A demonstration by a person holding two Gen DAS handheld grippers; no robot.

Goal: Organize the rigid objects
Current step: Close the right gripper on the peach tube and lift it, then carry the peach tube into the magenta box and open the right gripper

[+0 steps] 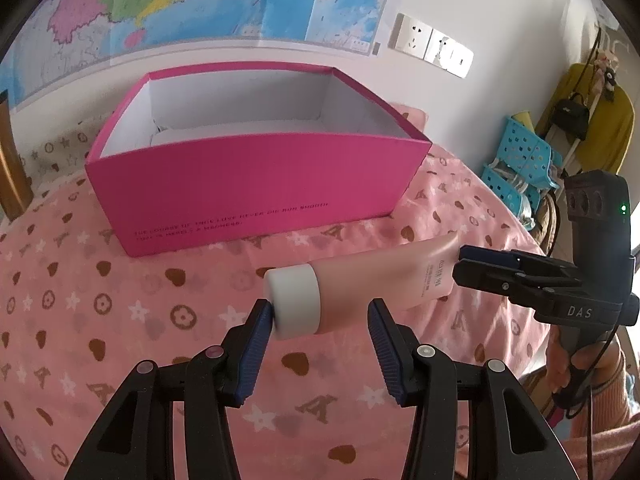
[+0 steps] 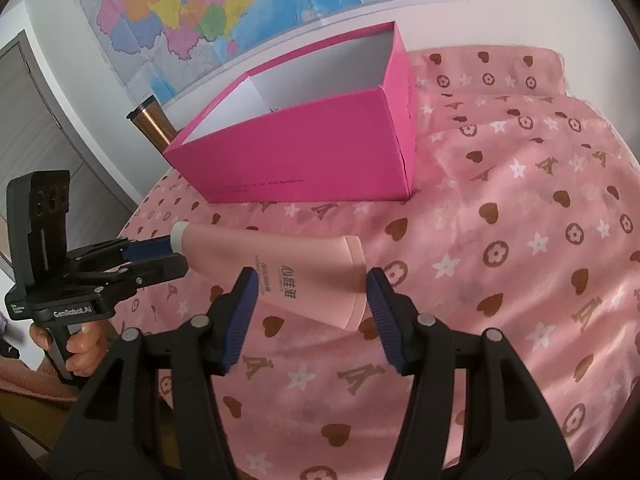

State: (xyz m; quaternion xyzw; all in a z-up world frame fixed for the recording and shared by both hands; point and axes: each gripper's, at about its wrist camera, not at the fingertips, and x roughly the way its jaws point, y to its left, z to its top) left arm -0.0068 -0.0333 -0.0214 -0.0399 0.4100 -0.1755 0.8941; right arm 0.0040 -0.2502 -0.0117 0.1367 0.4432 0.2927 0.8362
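Observation:
A pink tube (image 1: 384, 276) with a white cap (image 1: 296, 300) hangs level just above the pink patterned cloth (image 1: 120, 300), carried between both grippers. My left gripper (image 1: 320, 316) is shut on the cap end, its left pad against the cap's face. My right gripper (image 2: 310, 292) is shut across the tube's (image 2: 304, 268) flat tail end. Each gripper shows in the other view: the right gripper (image 1: 460, 266) at the tail, the left gripper (image 2: 172, 254) at the cap (image 2: 178, 238). Behind the tube stands an open magenta box (image 1: 256, 184) (image 2: 300, 152) with a white inside.
Blue plastic baskets (image 1: 520, 156) and a yellow garment (image 1: 592, 120) stand off the cloth's right edge. A brown metal cylinder (image 2: 154, 124) rises behind the box's left corner. A map and wall sockets (image 1: 428, 40) cover the wall. Hands (image 2: 84, 344) grip both handles.

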